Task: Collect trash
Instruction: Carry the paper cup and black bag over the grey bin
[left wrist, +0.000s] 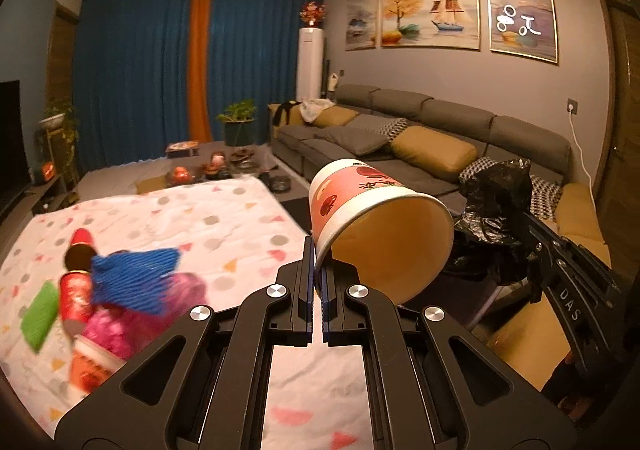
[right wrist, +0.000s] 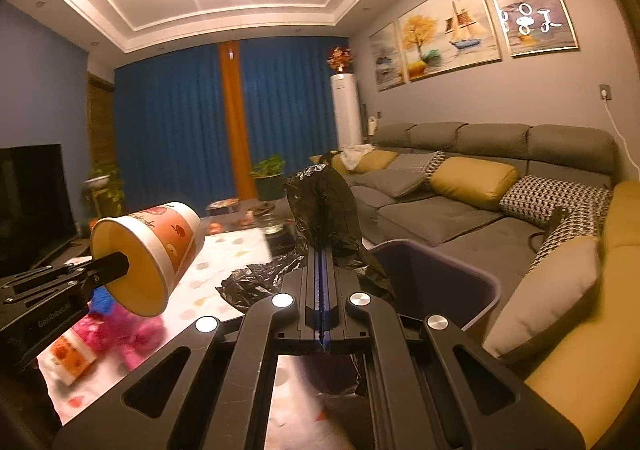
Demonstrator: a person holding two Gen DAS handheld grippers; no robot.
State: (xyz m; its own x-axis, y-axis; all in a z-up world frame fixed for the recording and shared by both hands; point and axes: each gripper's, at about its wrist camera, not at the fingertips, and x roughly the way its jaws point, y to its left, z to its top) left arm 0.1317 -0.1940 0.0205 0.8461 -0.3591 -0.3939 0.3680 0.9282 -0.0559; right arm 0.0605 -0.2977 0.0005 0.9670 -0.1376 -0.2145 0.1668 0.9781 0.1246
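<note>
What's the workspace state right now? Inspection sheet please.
Surface: table under a white spotted cloth.
Job's things: paper cup tilted, held by its rim; black trash bag held up beside the dark bin.
Clutter: blue mesh, pink mesh, red can, green pad, another cup lying on the cloth.
Grippers: left gripper shut on the cup rim; right gripper shut on the bag.
Cables: white cord from wall socket.
Surroundings: grey sofa, blue curtains, TV.
</note>
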